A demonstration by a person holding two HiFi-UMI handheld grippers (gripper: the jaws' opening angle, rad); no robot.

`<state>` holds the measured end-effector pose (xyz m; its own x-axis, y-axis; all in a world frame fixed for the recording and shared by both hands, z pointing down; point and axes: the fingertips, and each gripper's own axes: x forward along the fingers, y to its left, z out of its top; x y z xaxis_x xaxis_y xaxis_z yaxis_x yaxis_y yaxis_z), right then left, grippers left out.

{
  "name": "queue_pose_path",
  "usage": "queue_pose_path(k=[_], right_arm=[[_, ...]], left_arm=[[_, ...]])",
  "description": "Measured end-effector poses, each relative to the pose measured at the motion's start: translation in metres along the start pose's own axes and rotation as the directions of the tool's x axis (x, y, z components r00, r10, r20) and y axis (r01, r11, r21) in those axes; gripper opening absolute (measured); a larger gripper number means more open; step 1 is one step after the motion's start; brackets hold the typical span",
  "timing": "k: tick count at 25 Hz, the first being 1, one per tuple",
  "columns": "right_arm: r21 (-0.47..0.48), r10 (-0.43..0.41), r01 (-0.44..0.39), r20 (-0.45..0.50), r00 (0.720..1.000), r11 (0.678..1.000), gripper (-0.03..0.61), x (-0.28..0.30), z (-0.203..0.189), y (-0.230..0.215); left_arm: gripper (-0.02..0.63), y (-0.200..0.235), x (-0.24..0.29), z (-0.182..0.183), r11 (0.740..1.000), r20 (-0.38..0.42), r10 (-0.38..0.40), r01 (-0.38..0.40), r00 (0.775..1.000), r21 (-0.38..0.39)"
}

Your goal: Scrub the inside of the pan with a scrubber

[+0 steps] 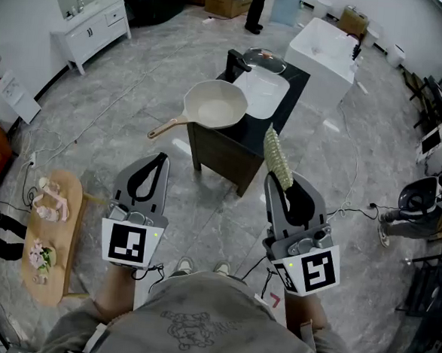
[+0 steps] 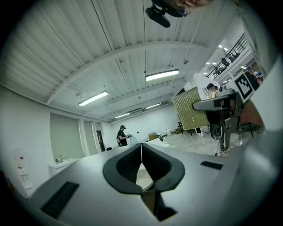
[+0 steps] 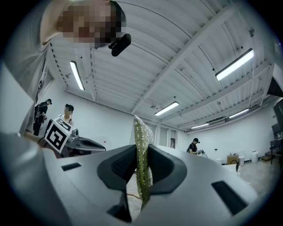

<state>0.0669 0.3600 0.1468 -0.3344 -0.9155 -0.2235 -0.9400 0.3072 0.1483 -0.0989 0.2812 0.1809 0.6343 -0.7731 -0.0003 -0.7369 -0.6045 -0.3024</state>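
Observation:
A cream pan [image 1: 215, 105] with a wooden handle sits on a small dark table [image 1: 239, 139], its handle pointing out over the near-left edge. My right gripper [image 1: 286, 182] is shut on a flat yellow-green scrubber [image 1: 277, 158], which stands on edge between the jaws [image 3: 141, 154]. It hovers near the table's front right corner, apart from the pan. My left gripper [image 1: 160, 160] is shut with nothing in it and hangs over the floor left of the table. In the left gripper view the scrubber [image 2: 191, 109] shows at the right.
A white basin [image 1: 261, 92] and a glass lid [image 1: 264, 59] lie behind the pan on the table. A white block [image 1: 324, 55] stands beyond. A round wooden side table [image 1: 51, 235] with small things is at my left. Cables run over the marble floor.

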Motion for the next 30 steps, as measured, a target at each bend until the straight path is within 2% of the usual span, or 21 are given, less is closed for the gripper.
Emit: queue_pose_path(k=[7, 30], right_arm=[[0.052, 0.005, -0.005, 0.002, 1.0, 0.999, 0.075, -0.006, -0.003, -0.016], [0.092, 0.061, -0.062, 0.015, 0.998, 0.994, 0.075, -0.036, -0.02, -0.07]], left_arm=[[0.02, -0.014, 0.009, 0.006, 1.0, -0.013, -0.006, 0.006, 1.0, 0.005], [0.021, -0.076, 0.032, 0.01, 0.998, -0.061, 0.022, -0.018, 0.998, 0.06]])
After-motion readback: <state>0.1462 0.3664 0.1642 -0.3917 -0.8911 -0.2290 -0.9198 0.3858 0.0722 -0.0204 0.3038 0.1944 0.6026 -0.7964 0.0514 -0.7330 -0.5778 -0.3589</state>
